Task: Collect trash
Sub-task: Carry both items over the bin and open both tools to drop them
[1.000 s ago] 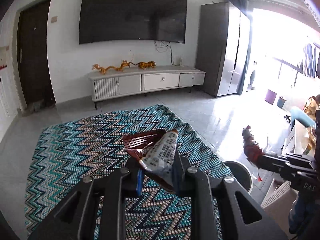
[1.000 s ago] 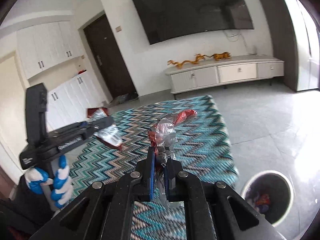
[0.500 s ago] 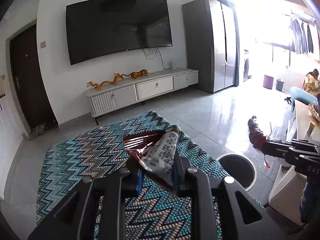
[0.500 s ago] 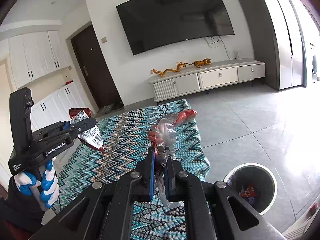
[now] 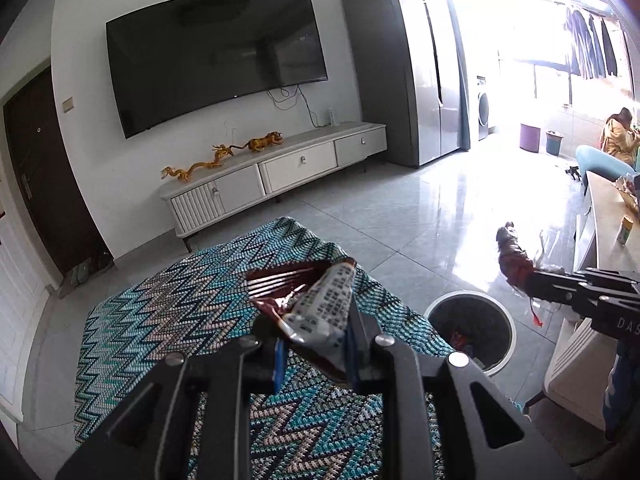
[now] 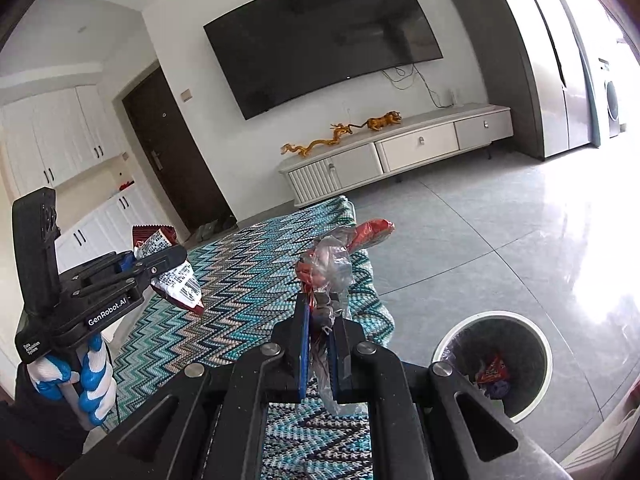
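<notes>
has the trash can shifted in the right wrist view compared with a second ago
Yes. The trash can sits higher and further left in the right wrist view, next to the zigzag rug; the camera moved, not the can.

Daylight floods in from the windows [image 5: 560,64] at the far right of the left wrist view, blowing out to white there and throwing glare across the glossy tiled floor [image 6: 560,248]. The wall television [image 5: 216,56] stays dark with faint reflections. Both views are sharp but bowed by fisheye, with black vignetted corners.
</notes>
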A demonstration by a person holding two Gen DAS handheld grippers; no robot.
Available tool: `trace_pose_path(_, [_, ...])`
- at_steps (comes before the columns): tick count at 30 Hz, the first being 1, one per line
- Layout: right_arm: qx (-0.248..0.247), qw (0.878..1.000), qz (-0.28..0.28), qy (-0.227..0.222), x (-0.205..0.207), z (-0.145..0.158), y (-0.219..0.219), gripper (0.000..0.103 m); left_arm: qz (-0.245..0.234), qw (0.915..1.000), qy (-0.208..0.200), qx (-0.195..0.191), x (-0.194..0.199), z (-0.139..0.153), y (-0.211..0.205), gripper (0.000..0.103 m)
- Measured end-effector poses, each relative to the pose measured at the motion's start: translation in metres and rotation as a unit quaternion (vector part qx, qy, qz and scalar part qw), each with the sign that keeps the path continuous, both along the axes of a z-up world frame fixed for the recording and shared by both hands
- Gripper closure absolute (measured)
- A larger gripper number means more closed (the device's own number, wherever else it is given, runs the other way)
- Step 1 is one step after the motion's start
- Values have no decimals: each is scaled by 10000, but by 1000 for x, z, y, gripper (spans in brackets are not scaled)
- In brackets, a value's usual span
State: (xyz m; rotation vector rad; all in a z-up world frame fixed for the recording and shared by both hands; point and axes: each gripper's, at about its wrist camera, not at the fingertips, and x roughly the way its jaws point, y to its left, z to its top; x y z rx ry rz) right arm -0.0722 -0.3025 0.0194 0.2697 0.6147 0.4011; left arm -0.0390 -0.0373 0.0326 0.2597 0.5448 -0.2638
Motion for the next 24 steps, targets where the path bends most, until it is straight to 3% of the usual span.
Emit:
trace_pose_path(17, [252, 9992, -279, 154, 4, -16, -25, 95, -244, 9991, 204, 280, 12, -16, -32, 82])
trace_pose_path(24, [393, 9973, -536, 308, 6, -29, -44, 95, -516, 9965, 584, 292, 30, -29, -61, 81])
